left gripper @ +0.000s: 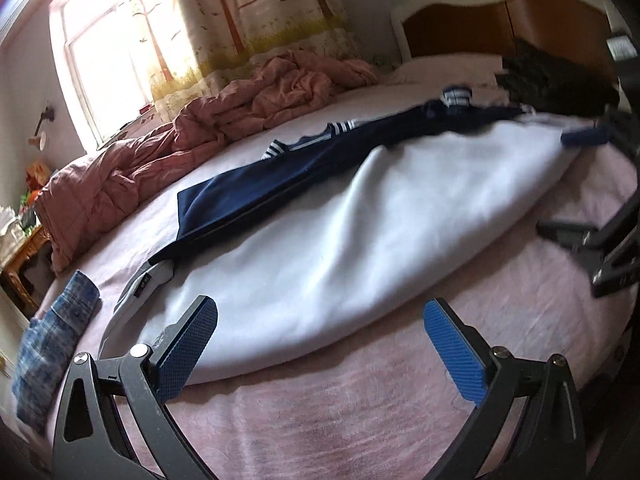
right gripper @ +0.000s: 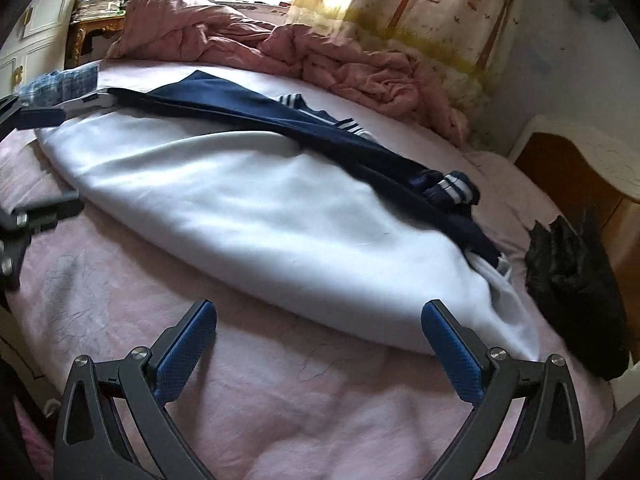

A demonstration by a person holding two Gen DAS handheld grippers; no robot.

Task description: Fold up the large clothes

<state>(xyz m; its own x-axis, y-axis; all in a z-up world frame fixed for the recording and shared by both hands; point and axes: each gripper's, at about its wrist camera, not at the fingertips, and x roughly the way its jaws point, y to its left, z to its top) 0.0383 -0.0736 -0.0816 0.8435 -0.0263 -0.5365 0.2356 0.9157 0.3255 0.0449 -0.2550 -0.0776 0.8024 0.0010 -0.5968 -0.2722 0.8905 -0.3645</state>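
Observation:
A large white and navy garment (left gripper: 340,216) with striped cuffs (left gripper: 456,96) lies folded lengthwise on the pink bed sheet (left gripper: 320,412). Its white side (right gripper: 260,216) faces me and its navy part (right gripper: 240,104) runs along the far edge. My left gripper (left gripper: 320,312) is open just above the near hem at the garment's left end, and nothing is pressed between its blue pads. My right gripper (right gripper: 320,312) is open as well, at the near hem towards the right end. Each gripper also shows at the edge of the other's view: right gripper (left gripper: 572,184), left gripper (right gripper: 50,160).
A crumpled pink quilt (left gripper: 208,128) lies along the far side of the bed. A blue plaid cloth (left gripper: 56,344) sits at the left end and a black garment (right gripper: 576,288) at the right, near the wooden headboard (right gripper: 576,176). A cluttered bedside table (right gripper: 96,8) stands beyond.

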